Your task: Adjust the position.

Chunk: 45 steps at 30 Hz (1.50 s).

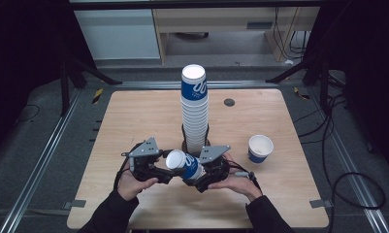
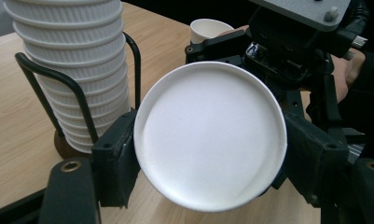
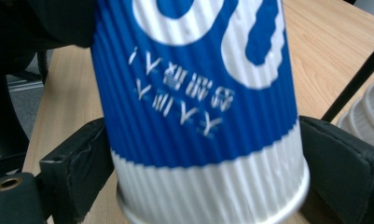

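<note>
Light wooden tabletop [image 1: 134,126] on dark grey flooring, black frame rails to either side.

Left to right, in the high view: the left gripper [image 1: 167,171] is held low over the near half of the tabletop. From its own camera, its fingers [image 2: 114,156] sit against both sides of the rim at the mouth of a blue-and-white ribbed paper cup [image 1: 185,165], closed to about the width of that rim; firm clamping or mere contact cannot be told.

The cup lies on its side in the air between the two grippers, mouth toward the left one, clear of the tabletop.

Behind it stands a tall stack of matching paper cups [image 1: 195,109], upright in a black wire holder [image 1: 184,133] at the middle of the tabletop.

The right gripper [image 1: 194,183] has the cup by its lower body. In the right gripper view its fingers [image 3: 75,163] press the white ribbed band near the base from both sides, a secure hold.

One single paper cup [image 1: 259,148] stands upright, mouth up, well apart on the right.

Assessment: the work appears to be dealing cups from the stack onto the tabletop. One is set out, a second is in hand (apparently mid-transfer between grippers), not yet placed. Most of the stack remains.
</note>
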Available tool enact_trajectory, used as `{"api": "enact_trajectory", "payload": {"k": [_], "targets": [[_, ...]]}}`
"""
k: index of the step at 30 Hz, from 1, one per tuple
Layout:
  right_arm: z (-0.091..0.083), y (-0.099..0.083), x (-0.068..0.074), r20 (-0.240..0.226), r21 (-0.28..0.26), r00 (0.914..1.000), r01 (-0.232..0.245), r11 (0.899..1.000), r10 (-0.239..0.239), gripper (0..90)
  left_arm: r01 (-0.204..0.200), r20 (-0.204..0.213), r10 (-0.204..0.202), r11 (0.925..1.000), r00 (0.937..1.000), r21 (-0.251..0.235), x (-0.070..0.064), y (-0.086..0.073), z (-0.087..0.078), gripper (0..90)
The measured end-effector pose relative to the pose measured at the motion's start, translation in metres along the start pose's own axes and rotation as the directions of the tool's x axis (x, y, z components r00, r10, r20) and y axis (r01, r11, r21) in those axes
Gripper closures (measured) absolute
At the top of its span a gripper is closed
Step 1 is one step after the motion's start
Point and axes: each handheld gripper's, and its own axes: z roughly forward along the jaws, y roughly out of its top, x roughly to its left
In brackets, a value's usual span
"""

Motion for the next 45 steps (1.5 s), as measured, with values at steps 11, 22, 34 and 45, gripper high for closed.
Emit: {"api": "enact_trajectory", "payload": {"k": [11,22,34,45], "targets": [[0.0,-0.003,-0.001,-0.021,-0.005,0.9998,-0.001,1.0,0.001,15.8,0.019,0.022,-0.019,0.9998,0.9996,0.002,0.003,-0.002,0.001,26.2],[-0.011,-0.004,-0.005,0.038,0.041,0.998,0.049,0.998,-0.051,15.7,0.019,0.01,-0.02,0.9955,0.9998,0.093,0.008,-0.001,-0.001,16.9],[0.007,-0.007,0.006,0.012,0.125,0.9935,0.111,0.986,-0.113,15.4,0.02,0.016,-0.024,0.9776,0.9996,0.209,0.003,-0.008,0.018,20.8],[0.003,-0.006,0.004,-0.001,0.105,0.9967,0.081,0.991,-0.081,10.0,0.016,0.024,-0.021,0.9813,0.9995,0.192,0.006,-0.008,0.014,25.5]]}}
